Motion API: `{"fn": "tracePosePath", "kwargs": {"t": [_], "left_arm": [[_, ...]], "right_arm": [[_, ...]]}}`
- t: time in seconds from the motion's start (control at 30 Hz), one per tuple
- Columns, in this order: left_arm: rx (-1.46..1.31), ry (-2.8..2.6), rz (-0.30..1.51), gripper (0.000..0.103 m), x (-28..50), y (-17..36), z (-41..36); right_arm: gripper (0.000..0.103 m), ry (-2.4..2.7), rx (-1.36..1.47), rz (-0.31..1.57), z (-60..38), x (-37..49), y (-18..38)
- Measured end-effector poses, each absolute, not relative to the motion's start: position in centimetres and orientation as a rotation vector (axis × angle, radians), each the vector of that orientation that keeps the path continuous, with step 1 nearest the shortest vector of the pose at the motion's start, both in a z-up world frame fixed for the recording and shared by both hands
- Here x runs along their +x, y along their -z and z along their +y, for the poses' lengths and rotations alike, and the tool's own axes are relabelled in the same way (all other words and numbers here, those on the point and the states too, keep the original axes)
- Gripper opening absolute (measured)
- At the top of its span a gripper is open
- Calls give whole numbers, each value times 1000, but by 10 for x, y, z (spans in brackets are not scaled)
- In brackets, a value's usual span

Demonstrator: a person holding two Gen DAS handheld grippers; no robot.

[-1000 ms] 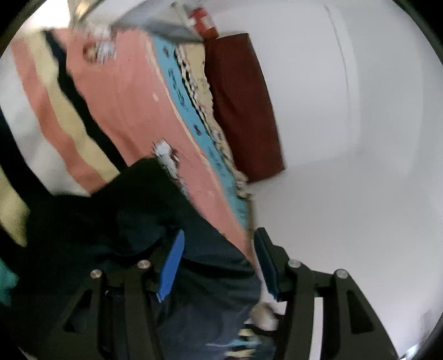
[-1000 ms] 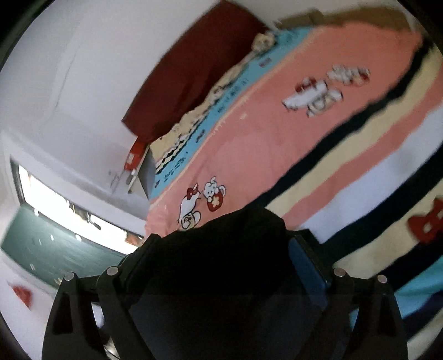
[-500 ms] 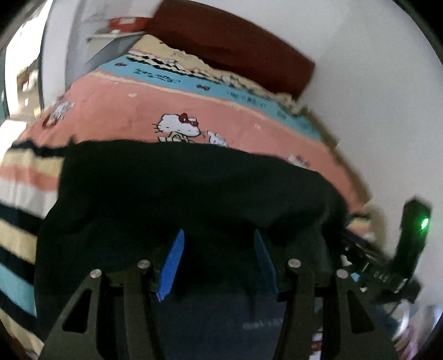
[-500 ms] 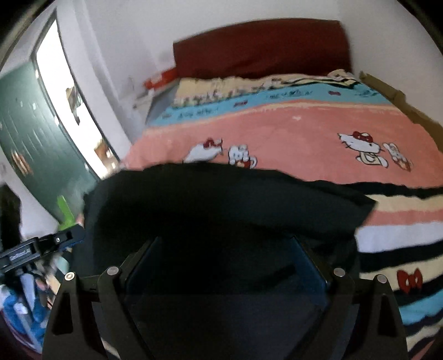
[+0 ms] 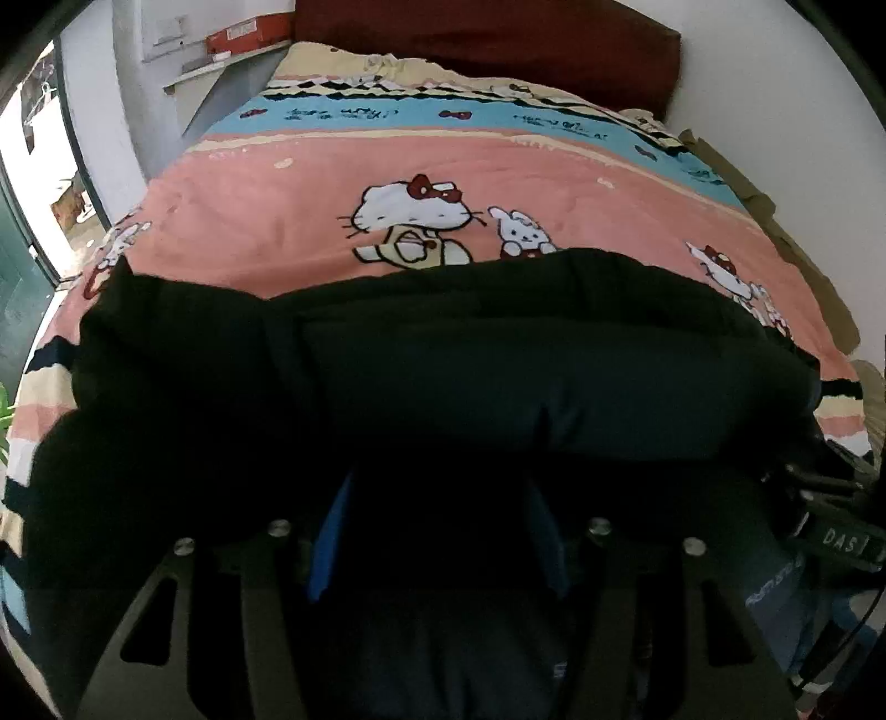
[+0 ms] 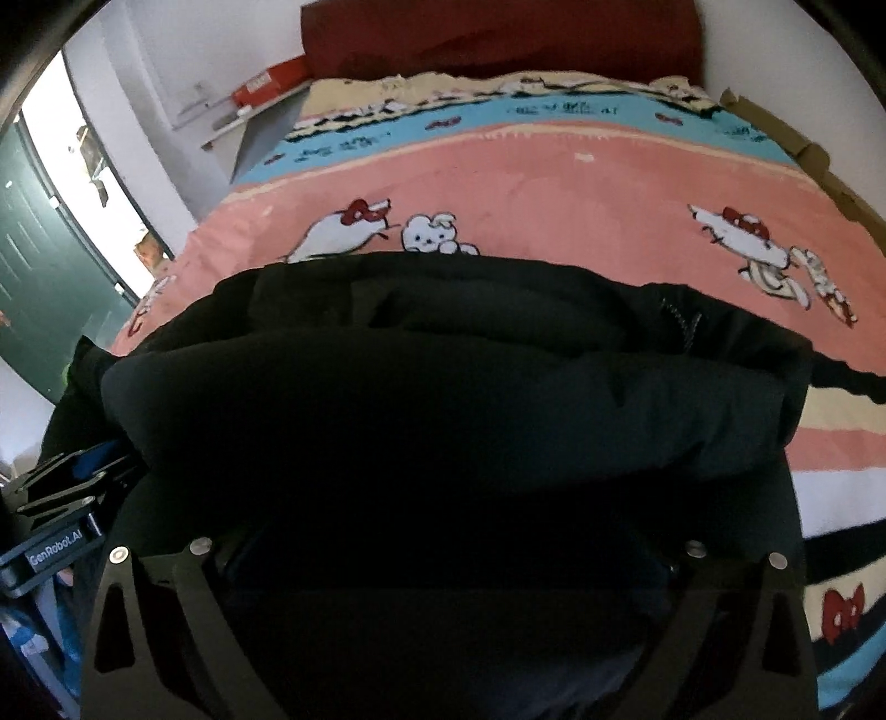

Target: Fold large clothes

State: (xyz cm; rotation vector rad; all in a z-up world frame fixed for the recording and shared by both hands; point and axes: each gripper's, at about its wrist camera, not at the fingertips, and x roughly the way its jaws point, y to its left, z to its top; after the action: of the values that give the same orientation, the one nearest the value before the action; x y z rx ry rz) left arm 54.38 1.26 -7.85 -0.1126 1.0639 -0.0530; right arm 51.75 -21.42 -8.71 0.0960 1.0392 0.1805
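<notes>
- Dark garment (image 5: 498, 376), black/navy, padded-looking, lies bunched across the near part of the bed, over the striped end of the cartoon-cat bedspread (image 5: 288, 210).
- Top layer of the garment is doubled over into a thick roll running side to side; a flatter layer shows behind it toward the pink band.
- Left gripper (image 5: 437, 531): jaws have just been opening; blue pads (image 5: 326, 548) stand apart w/ dark fabric between them. Too dark to see if the pads press on the cloth, so can't tell whether it grips or has let go.
- Right gripper (image 6: 443, 554): jaws have just been opening, now spread very wide; garment fills the whole gap and hides the pads. Grip vs. release can't be told here either.
- Both grippers point down at the near edge of the garment, side by side; each shows at the edge of the other's view.
- Dark red headboard (image 6: 498, 39) at the far end of the bed, against a white wall.
- Red box (image 5: 249, 36) on a shelf to the left of the bed head.
- Green door (image 6: 33, 266) stands at far left, bright opening beside it.
</notes>
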Motion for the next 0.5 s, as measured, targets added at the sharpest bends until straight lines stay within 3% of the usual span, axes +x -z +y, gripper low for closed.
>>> {"fn": "tracePosePath", "kwargs": {"t": [0.3, 0.5], "left_arm": [[-119, 48, 1053, 57, 563, 93, 11], [-124, 62, 1061, 57, 547, 74, 18]], "right_arm": [[101, -192, 163, 1039, -222, 539, 114], [101, -202, 145, 1035, -221, 525, 97]]}}
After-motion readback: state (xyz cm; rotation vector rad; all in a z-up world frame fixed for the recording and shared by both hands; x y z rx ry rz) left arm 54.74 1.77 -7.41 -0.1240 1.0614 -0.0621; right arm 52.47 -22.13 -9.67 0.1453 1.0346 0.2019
